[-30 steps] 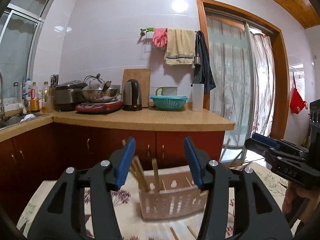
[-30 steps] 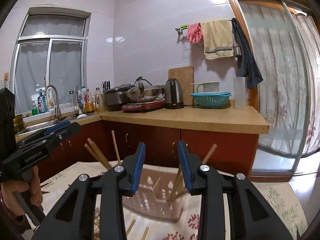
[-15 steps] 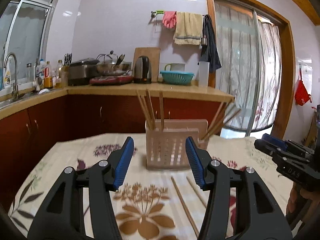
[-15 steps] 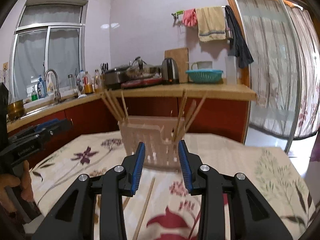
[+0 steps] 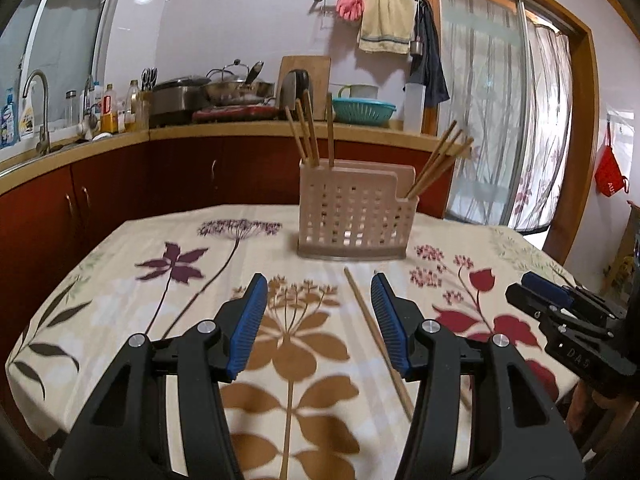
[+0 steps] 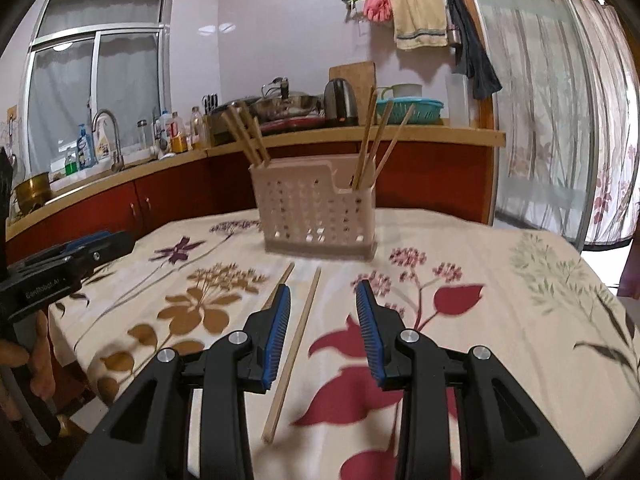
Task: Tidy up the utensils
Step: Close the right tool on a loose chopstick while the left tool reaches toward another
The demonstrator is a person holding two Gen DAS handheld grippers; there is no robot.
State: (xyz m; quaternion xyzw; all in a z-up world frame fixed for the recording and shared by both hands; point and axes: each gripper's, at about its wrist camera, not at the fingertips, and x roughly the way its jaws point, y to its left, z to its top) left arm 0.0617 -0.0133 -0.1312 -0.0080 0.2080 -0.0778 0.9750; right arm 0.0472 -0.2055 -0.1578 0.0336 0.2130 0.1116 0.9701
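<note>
Covering the tabletop is a floral cloth, with the pink slotted holder at its far side already carrying chopsticks in both end compartments. Two loose chopsticks lie in front, not yet stowed. Left gripper and right gripper hover with jaws released, grasping nothing.

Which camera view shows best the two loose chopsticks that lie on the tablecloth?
The right wrist view: one loose chopstick lies whole between the open fingers, the second chopstick partly hidden beside it. The left wrist view shows one long chopstick and only a tip.
</note>
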